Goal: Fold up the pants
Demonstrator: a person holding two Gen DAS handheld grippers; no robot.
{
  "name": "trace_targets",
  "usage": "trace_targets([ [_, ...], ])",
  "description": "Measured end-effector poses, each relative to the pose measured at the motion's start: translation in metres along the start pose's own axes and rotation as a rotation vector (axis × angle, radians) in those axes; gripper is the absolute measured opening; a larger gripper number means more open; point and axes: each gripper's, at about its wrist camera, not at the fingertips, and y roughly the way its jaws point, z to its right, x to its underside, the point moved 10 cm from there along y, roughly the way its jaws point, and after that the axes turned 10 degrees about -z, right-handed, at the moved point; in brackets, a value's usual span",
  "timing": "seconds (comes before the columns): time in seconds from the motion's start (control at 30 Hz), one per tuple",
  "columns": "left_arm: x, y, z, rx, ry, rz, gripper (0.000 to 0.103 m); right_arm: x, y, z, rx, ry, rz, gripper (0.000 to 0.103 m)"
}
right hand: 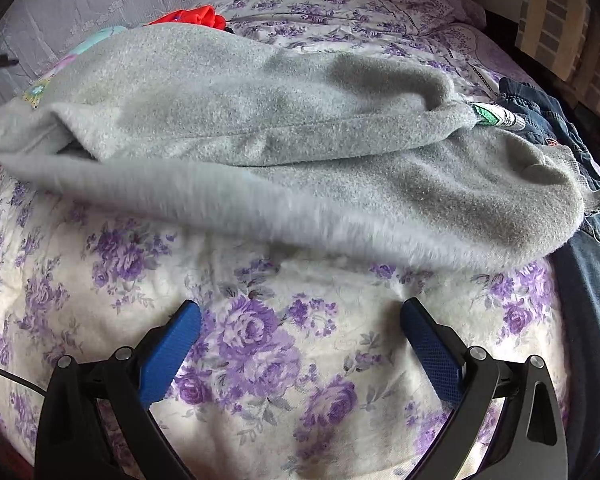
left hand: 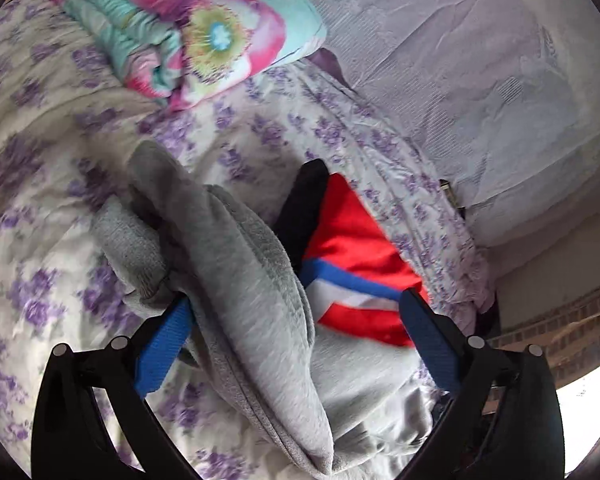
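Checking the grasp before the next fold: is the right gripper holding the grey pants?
No: the right gripper is open over bare floral bedsheet, short of the grey pants.

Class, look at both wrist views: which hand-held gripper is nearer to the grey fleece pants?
Left. The left hand-held gripper is open with the grey fleece pants lying between its fingers. The right hand-held gripper is open over bare floral bedsheet, short of the pants.

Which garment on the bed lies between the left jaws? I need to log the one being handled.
The grey pants: fleecy and plain grey, running between the open jaws. The red garment lies beyond them; the jeans sit apart.
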Motion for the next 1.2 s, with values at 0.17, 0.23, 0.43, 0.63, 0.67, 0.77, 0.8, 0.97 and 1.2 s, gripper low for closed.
trace_targets([
  [0.17,-0.015,-0.021,0.01,-0.053,0.036,0.022,0.098,0.002,0.001,0.001,-0.013,0.006,0.003,0.1],
  [0.23,-0.013,-0.031,-0.001,-0.141,0.106,0.056,0.098,0.0,0.001,0.0,-0.032,0.012,-0.01,0.1],
  [0.43,0.025,-0.034,-0.058,-0.271,0.126,0.003,0.098,-0.024,-0.007,0.02,-0.25,0.206,-0.016,0.1],
  [0.63,0.092,-0.055,-0.136,-0.316,0.038,-0.072,0.098,-0.037,-0.013,0.042,-0.384,0.326,-0.001,0.099],
  [0.67,0.103,-0.061,-0.147,-0.316,0.013,-0.076,0.098,-0.037,-0.015,0.044,-0.389,0.337,0.001,0.099],
  [0.77,0.135,-0.068,-0.173,-0.301,-0.059,-0.102,0.098,-0.03,-0.021,0.047,-0.409,0.372,0.013,0.099],
  [0.8,0.142,-0.066,-0.179,-0.294,-0.075,-0.115,0.098,-0.029,-0.021,0.05,-0.416,0.388,0.018,0.099],
  [0.97,0.137,-0.05,-0.169,-0.271,-0.057,-0.108,0.098,-0.04,-0.014,0.061,-0.452,0.468,0.024,0.053],
  [1.2,0.109,-0.004,-0.159,-0.244,-0.114,-0.113,0.098,-0.044,-0.013,0.065,-0.523,0.557,0.014,0.008],
])
